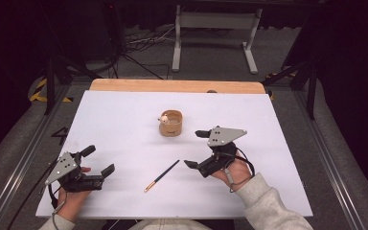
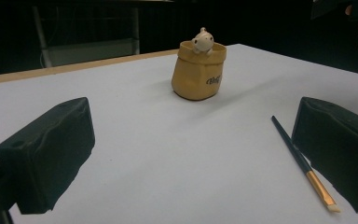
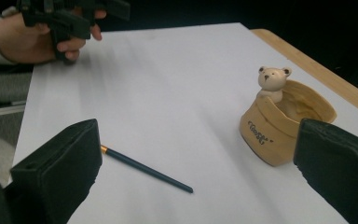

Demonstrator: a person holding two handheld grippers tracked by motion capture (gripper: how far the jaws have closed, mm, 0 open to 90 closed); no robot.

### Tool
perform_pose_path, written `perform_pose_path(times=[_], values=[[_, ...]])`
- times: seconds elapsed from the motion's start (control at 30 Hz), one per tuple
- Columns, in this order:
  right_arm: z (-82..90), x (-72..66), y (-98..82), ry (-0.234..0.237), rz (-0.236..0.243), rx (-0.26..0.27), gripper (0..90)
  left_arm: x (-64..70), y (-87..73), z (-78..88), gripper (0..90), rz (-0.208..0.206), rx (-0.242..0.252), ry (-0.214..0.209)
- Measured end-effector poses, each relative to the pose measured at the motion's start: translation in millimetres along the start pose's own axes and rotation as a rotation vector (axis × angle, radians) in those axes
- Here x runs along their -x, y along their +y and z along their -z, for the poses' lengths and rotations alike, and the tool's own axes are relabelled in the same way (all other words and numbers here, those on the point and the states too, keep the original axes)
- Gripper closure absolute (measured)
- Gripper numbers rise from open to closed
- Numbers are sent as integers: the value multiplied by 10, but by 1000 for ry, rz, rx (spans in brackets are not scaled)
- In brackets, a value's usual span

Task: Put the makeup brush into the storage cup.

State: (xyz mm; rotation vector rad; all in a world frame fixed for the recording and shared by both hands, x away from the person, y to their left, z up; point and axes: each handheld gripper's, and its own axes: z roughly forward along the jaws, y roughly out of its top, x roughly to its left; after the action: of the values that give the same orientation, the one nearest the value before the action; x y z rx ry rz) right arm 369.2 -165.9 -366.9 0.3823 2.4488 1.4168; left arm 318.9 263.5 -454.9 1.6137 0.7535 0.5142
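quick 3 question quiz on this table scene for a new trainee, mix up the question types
1. True or false: the paintbrush lies flat on the white table, held by neither gripper.
2. Where is the small bear figure? A) lying beside the brush B) perched at the rim of the tan bag-shaped pot C) gripped by the left gripper
3. Fill in: the jaws of the right gripper stand ____.

Key: 1 true; 2 B; 3 open. The brush lies between the two grippers with its bristle end toward the person, and both grippers are spread wide with nothing between their jaws.
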Motion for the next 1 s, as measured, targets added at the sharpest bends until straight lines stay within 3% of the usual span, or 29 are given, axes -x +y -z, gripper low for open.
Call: perform_pose_path(times=[0.5, 1.0], values=[[-223, 49, 353, 74, 104, -261, 25, 6, -10, -15, 3, 0, -7, -4], [-478, 65, 546, 130, 157, -480, 28, 7, -13, -21, 2, 1, -17, -9]])
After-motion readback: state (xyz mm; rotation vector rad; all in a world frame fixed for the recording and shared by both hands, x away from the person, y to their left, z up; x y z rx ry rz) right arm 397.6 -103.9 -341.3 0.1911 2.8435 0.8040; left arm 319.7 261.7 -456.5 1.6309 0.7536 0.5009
